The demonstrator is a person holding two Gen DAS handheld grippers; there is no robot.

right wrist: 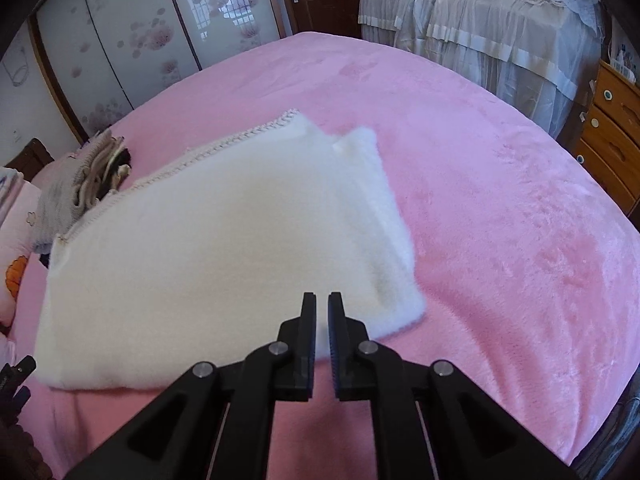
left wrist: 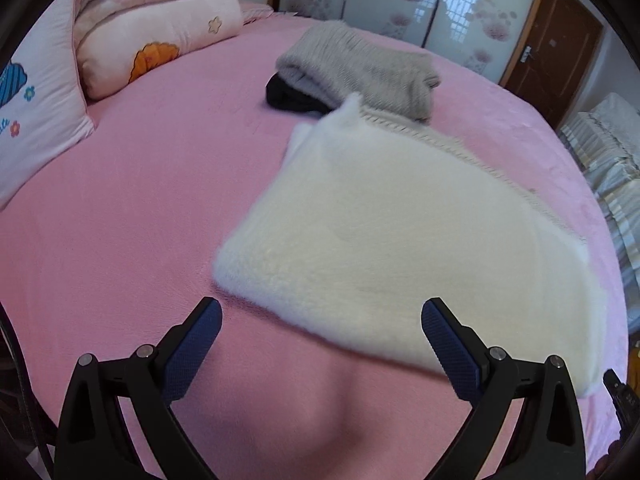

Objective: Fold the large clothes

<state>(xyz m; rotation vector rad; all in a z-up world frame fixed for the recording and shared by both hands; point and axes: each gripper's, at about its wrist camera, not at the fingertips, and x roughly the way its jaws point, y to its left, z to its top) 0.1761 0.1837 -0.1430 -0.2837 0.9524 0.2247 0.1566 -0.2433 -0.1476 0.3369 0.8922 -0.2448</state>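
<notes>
A white fluffy garment (left wrist: pixel 384 232) lies folded into a flat rectangle on the pink bed (left wrist: pixel 140 200); it also shows in the right wrist view (right wrist: pixel 208 248). My left gripper (left wrist: pixel 322 312) is open and empty, its fingers just in front of the garment's near edge, above the bed. My right gripper (right wrist: pixel 322 300) is almost shut, with a narrow gap between the fingers and nothing in it. It hovers at the garment's near right corner.
A folded grey knit garment (left wrist: pixel 360 68) lies on a black one (left wrist: pixel 292 96) farther up the bed. Pink pillows (left wrist: pixel 152 36) and folded bedding are at the head. A sliding wardrobe (right wrist: pixel 120 40), a covered piece of furniture (right wrist: pixel 480 20) and a wooden dresser (right wrist: pixel 612 132) surround the bed.
</notes>
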